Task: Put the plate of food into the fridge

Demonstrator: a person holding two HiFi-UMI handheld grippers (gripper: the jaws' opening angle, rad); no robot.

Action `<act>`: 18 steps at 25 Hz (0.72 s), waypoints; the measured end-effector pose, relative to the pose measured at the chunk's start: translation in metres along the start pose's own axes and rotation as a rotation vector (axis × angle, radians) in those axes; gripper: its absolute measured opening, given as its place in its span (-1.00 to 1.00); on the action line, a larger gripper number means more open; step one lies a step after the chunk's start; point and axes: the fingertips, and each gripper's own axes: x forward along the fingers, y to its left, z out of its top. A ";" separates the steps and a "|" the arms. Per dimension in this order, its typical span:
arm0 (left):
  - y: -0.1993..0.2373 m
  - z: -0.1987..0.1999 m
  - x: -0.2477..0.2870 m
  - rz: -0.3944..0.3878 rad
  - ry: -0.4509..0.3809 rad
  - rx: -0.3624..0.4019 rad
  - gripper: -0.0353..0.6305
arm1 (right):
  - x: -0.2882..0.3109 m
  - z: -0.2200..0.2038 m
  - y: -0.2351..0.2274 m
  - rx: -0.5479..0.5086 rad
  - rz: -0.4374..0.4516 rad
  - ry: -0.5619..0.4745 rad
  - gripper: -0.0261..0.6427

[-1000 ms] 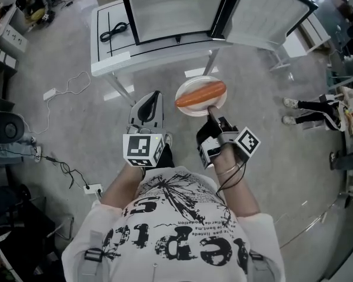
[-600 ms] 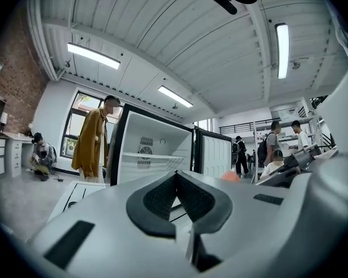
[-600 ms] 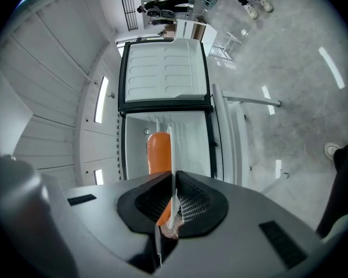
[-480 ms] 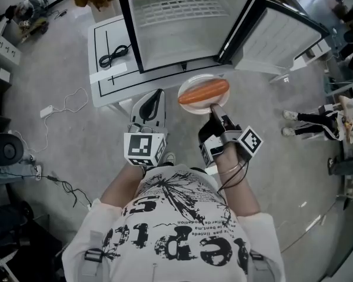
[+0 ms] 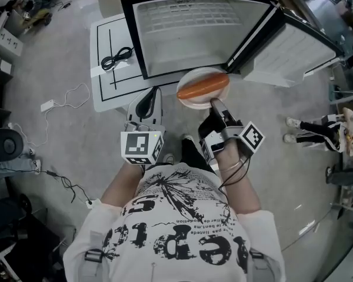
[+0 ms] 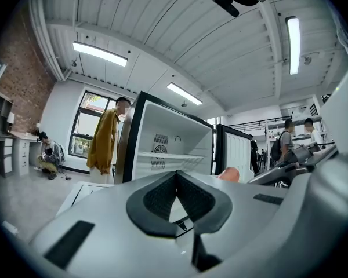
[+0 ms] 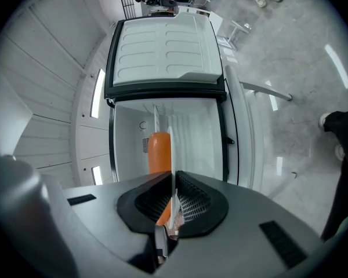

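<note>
Within right claw (image 7: 172, 208) — thin round plate (image 5: 192, 103)

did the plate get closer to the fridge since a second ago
Yes: the plate moved toward the fridge, its rim now at the open front.

Odds and ends around the white counter (image 5: 106, 78)
A coiled black cable (image 5: 116, 57) lies on the counter; left of it a white power strip (image 5: 47, 106) rests on the grey floor (image 5: 65, 134), and farther left stands a round black device (image 5: 3, 144).
</note>
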 end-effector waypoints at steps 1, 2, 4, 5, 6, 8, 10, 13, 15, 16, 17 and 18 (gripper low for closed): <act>0.001 -0.001 0.007 0.007 0.004 0.000 -0.87 | 0.009 0.004 0.000 -0.002 -0.002 0.014 -0.85; 0.003 -0.001 0.013 0.017 0.005 0.001 -0.87 | 0.018 0.007 0.001 -0.006 -0.004 0.029 -0.85; 0.005 0.002 0.022 0.040 0.000 0.005 -0.87 | 0.034 0.010 0.005 -0.009 -0.002 0.061 -0.85; 0.006 0.004 0.026 0.052 -0.004 0.007 -0.87 | 0.040 0.011 0.008 -0.008 0.001 0.076 -0.85; 0.007 0.007 0.029 0.064 -0.009 0.009 -0.87 | 0.045 0.012 0.012 -0.008 0.004 0.091 -0.85; 0.010 0.012 0.036 0.089 -0.020 0.015 -0.87 | 0.056 0.016 0.019 -0.011 0.013 0.118 -0.85; 0.014 0.018 0.047 0.115 -0.030 0.019 -0.87 | 0.070 0.023 0.028 -0.020 0.025 0.144 -0.85; 0.019 0.022 0.059 0.164 -0.040 0.022 -0.87 | 0.090 0.033 0.042 -0.027 0.045 0.190 -0.85; 0.020 0.023 0.065 0.190 -0.040 0.030 -0.87 | 0.100 0.039 0.052 -0.028 0.064 0.214 -0.85; 0.020 0.024 0.068 0.199 -0.042 0.036 -0.87 | 0.104 0.041 0.057 -0.030 0.075 0.223 -0.85; 0.020 0.025 0.070 0.207 -0.044 0.040 -0.87 | 0.108 0.044 0.062 -0.034 0.086 0.231 -0.85; 0.020 0.027 0.073 0.215 -0.047 0.045 -0.87 | 0.111 0.046 0.067 -0.037 0.098 0.241 -0.85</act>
